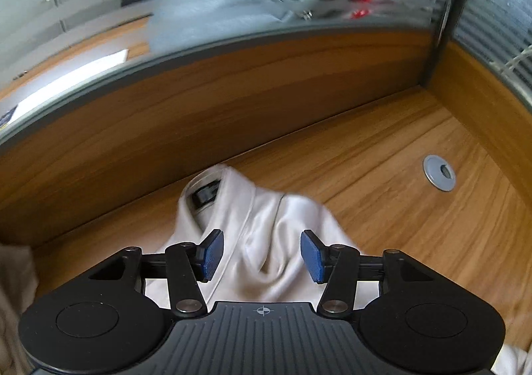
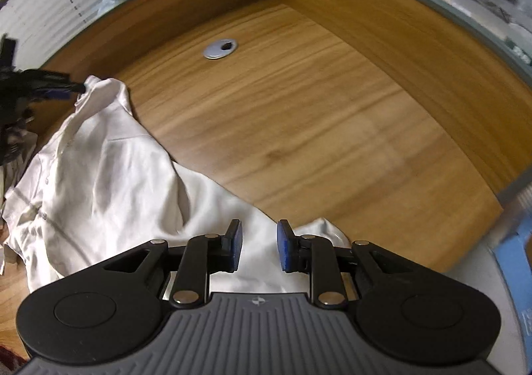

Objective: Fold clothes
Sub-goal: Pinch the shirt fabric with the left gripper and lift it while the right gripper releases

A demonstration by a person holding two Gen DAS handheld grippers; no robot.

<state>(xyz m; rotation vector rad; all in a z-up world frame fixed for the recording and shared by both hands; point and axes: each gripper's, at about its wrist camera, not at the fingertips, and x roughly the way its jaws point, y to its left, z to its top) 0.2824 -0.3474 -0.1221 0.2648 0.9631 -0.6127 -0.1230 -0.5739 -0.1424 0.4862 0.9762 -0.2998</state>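
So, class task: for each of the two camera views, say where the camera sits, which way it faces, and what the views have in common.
Left wrist view: sits on the left gripper, looking forward and down at the collar end of the white shirt near the desk's back wall; its open fingers show.
Right wrist view: sits on the right gripper, looking across the wooden desk over the shirt's hem; its open fingers show, and the left gripper appears far left.
Shared: shirt, desk, and the round cable hole.

A wooden counter [image 2: 299,115] sits boxed in by wood panels topped with frosted striped glass [image 1: 83,2]. A grey cable grommet [image 2: 220,49] is set near the counter's far corner. A blue object [image 2: 513,262] shows past its right edge.
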